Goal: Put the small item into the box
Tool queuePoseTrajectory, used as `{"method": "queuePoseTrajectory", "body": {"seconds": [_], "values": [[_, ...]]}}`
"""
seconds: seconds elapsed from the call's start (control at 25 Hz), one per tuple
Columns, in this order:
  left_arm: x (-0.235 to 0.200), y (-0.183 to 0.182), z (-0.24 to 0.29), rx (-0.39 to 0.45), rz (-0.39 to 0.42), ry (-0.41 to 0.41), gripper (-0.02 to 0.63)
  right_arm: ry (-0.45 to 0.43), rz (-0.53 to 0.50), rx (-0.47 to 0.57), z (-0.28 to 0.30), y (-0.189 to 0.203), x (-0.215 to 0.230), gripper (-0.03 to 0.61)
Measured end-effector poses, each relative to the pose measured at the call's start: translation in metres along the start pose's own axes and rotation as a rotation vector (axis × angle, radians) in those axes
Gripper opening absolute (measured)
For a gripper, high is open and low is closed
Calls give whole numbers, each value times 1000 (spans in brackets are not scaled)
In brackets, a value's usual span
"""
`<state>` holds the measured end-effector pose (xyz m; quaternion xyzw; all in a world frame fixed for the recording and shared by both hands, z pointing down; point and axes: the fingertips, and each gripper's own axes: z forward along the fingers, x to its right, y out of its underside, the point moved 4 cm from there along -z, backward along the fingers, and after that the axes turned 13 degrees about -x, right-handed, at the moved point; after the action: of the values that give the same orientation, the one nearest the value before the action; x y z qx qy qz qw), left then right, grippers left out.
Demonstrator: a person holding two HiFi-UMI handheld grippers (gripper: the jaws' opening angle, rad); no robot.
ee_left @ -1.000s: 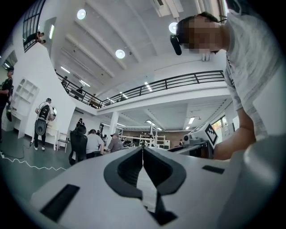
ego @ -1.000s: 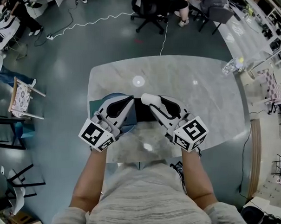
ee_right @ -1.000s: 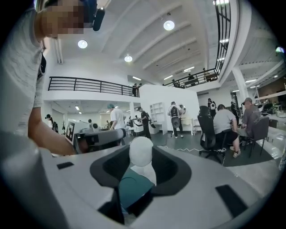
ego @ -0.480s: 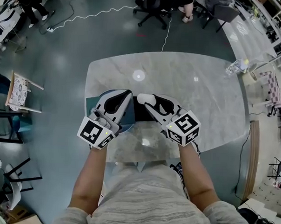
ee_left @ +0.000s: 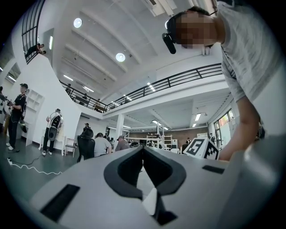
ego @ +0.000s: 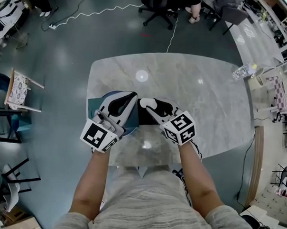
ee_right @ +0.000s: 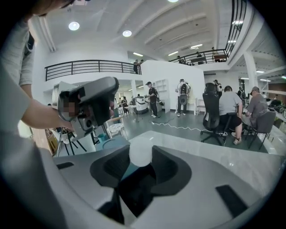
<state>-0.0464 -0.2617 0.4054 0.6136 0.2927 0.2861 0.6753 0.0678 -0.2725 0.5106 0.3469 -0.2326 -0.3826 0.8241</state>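
Note:
A small white round item (ee_right: 140,154) sits pinched between the jaws of my right gripper (ee_right: 140,157), which is shut on it. In the head view that gripper (ego: 145,103) points left over a dark open box (ego: 144,117) with a teal part (ego: 93,107) beside it, near the table's front left. The teal and the dark inside of the box (ee_right: 134,188) show below the item in the right gripper view. My left gripper (ego: 130,95) lies over the teal part, just left of the right one. Its jaws (ee_left: 143,150) meet with nothing seen between them, and it points upward at the hall.
The marble table (ego: 206,90) stretches back and to the right of the box. A clear bottle (ego: 241,70) stands at its far right corner. An office chair (ego: 160,8) and a white cable (ego: 95,12) are on the floor beyond; chairs stand at the left.
My right gripper has moved left and closer to the left one, with the white item over the box. The left gripper has barely moved.

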Motion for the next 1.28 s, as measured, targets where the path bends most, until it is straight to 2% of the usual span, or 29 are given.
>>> {"method": "queuePoseTrajectory", "body": {"seconds": [0.44,1.28], "values": [[-4,0,-4,-4,6,-12,21,-5,7,-117,32,23,10,167],[-8,-1,-9,-8,4,-14,21,22,-112,-345,77,46,13,167]]}}
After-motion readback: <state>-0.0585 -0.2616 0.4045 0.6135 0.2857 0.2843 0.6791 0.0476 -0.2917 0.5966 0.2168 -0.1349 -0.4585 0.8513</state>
